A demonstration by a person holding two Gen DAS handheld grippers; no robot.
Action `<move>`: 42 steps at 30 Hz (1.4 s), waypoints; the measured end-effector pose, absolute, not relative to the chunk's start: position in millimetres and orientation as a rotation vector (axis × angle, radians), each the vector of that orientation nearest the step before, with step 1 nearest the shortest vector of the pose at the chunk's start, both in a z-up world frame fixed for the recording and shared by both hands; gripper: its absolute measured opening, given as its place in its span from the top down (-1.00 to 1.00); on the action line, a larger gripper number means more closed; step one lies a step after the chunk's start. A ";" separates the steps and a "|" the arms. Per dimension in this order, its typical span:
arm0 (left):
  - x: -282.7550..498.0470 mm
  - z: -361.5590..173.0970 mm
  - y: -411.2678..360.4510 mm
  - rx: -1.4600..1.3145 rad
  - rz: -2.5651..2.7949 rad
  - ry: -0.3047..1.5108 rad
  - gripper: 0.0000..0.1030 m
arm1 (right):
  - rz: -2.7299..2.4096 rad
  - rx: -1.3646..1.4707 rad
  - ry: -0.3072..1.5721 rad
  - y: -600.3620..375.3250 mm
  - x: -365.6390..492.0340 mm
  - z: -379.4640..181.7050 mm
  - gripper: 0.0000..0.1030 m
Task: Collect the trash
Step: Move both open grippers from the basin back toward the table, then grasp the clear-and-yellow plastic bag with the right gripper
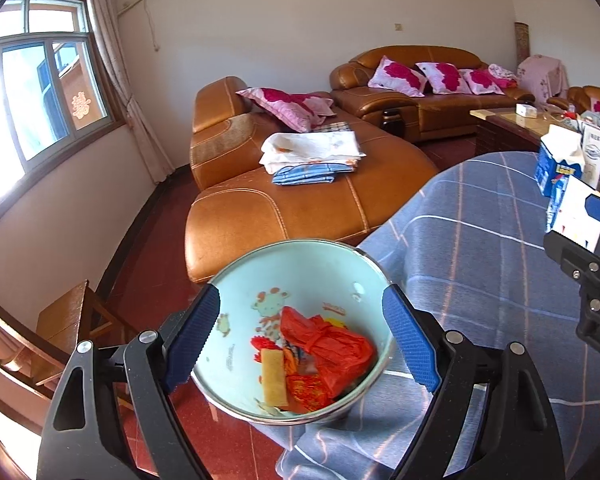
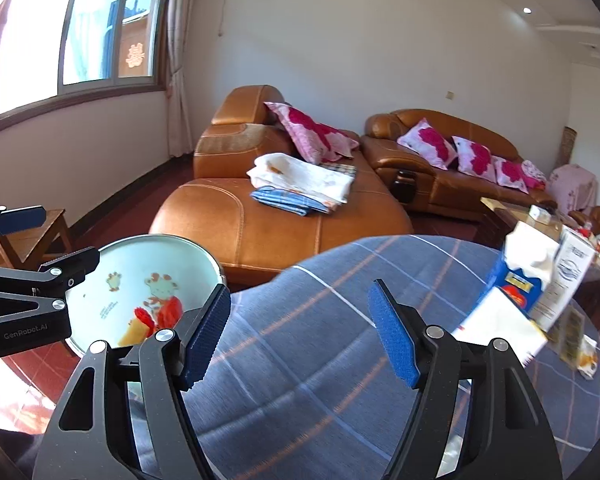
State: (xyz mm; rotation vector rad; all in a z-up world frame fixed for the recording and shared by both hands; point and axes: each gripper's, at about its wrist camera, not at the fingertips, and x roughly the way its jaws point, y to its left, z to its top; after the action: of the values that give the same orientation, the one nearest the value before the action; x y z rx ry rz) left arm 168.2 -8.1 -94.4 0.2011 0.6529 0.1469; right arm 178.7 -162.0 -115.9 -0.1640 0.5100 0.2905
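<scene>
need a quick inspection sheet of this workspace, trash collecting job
surface: table under a blue checked cloth, mostly bare in front of the grippers
job's things: pale basin at the table's near-left edge, holding a red plastic bag, a tan rectangular piece and orange wrappers
clutter: blue and white carton, a white paper and small packets at the table's right side
grippers: left gripper open, its fingers either side of the basin; right gripper open over bare cloth, nothing between its fingers
cables: nothing seen
surroundings: tan leather sofa with folded cloths and pink pillows, window, wooden stool, coffee table behind
</scene>
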 end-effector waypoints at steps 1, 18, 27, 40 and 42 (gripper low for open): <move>167.0 -94.9 -16.7 0.209 0.127 0.649 -0.61 | 0.252 -0.157 0.519 -174.7 173.5 -115.3 -0.38; 165.8 -104.7 -97.5 0.307 -0.029 0.613 -0.84 | -0.237 0.103 0.682 -339.9 126.1 -141.9 -0.50; 174.6 -104.5 -106.0 0.315 -0.049 0.610 -0.86 | -0.182 0.251 0.793 -354.4 141.5 -163.0 -0.21; 191.2 -95.7 -144.4 0.337 -0.123 0.579 -0.87 | -0.110 0.300 0.768 -361.3 133.9 -160.2 0.41; 193.3 -95.2 -156.7 0.341 -0.150 0.571 -0.88 | -0.139 0.273 0.741 -365.3 130.0 -153.4 0.42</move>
State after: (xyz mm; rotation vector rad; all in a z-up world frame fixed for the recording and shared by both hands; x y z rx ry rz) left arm 193.3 -156.7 -95.2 0.3414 0.5714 -0.1497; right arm 130.0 -365.3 -153.4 0.2725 0.7407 -0.1394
